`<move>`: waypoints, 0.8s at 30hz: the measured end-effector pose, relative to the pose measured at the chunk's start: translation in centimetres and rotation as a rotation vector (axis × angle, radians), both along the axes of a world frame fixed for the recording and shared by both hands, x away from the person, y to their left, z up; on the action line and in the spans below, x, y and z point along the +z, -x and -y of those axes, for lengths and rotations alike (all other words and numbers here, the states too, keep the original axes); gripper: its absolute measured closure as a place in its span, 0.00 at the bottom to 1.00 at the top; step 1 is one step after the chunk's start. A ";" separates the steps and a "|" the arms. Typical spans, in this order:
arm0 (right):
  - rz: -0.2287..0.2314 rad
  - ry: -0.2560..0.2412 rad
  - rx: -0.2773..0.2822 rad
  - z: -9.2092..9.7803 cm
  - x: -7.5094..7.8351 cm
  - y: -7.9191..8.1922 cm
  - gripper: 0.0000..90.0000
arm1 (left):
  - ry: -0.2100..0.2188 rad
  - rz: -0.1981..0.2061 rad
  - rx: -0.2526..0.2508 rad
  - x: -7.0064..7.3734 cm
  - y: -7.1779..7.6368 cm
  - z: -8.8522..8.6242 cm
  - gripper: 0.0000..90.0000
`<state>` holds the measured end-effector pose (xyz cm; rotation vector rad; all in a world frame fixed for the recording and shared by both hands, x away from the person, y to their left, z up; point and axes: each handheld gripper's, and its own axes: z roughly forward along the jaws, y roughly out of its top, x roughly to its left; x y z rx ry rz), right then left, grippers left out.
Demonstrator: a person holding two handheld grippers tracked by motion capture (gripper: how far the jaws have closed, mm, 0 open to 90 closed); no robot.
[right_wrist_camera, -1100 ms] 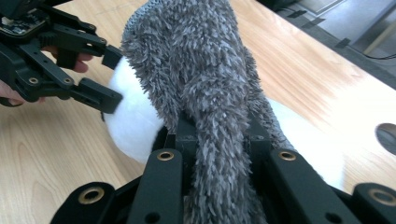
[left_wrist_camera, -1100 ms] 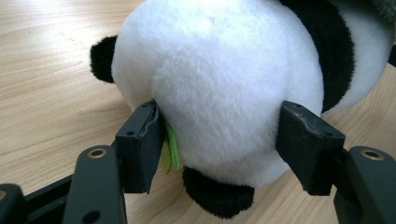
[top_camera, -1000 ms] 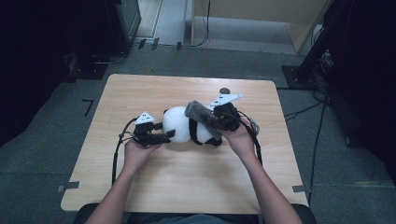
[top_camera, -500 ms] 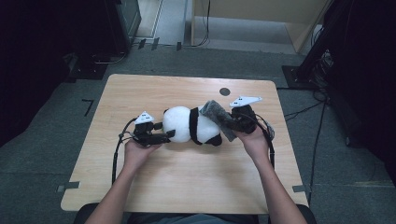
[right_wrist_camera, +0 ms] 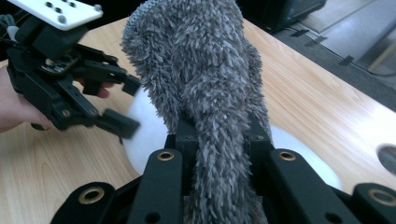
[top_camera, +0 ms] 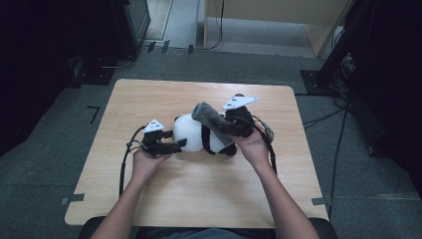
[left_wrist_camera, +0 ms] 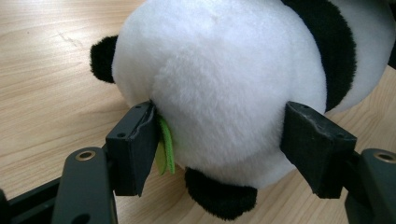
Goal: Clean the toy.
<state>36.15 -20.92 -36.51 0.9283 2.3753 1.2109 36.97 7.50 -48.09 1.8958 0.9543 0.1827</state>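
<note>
Two grippers work on one panda toy (top_camera: 199, 133) lying near the middle of the wooden table (top_camera: 149, 199). Compared with half a second ago, the right gripper (top_camera: 226, 130) sits further left and closer in over the toy, and the grey fluffy cloth (top_camera: 211, 122) now drapes across the toy's back instead of hanging off its right end. The left gripper (top_camera: 174, 144) and the toy have not shifted.

Left gripper view: jaws stand wide, one on each side of the toy's white round head (left_wrist_camera: 219, 88), touching or just beside the fur; a green tag (left_wrist_camera: 166, 147) sits against the left jaw. Cannot tell if they squeeze it.

Right gripper view: jaws are narrow and pinch the grey cloth (right_wrist_camera: 205, 93), which rises upright between them; the left gripper (right_wrist_camera: 121, 107) shows farther off at the left, at the white toy.

Edges: the toy lies well apart from every table edge. Bare table in front of the toy, toward the person, and at the left side. Right side has a trailing cable (top_camera: 271, 149) beside the right hand (top_camera: 254, 147). Far edge has a free strip of wood behind the toy.
</note>
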 end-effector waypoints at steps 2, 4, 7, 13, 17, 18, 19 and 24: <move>0.006 0.023 0.017 -1.6 0.0 -0.3 0.83 | 0.001 0.001 0.000 0.0 0.0 0.0 0.32; 0.008 0.033 0.035 -2.8 0.0 -0.7 0.83 | 0.001 0.003 -0.002 0.0 0.0 0.0 0.32; -0.007 0.039 0.056 -4.6 -0.3 -1.2 0.83 | 0.005 0.003 -0.001 0.0 0.0 0.0 0.32; -0.023 0.060 0.080 -7.6 -1.3 -2.2 0.83 | 0.003 0.005 -0.005 0.0 0.0 0.0 0.32; -0.046 0.076 0.087 -8.9 -2.2 -2.7 0.82 | 0.006 0.002 -0.004 0.0 0.0 0.0 0.31; -0.051 0.084 0.092 -9.1 -2.5 -2.8 0.82 | 0.012 -0.001 -0.001 0.0 -0.1 0.0 0.31; -0.059 0.098 0.097 -9.3 -2.8 -2.8 0.82 | 0.021 -0.007 0.004 0.0 -0.1 0.0 0.31; -0.061 0.114 0.100 -9.2 -3.5 -2.6 0.82 | 0.023 -0.009 -0.001 0.0 -0.1 0.0 0.31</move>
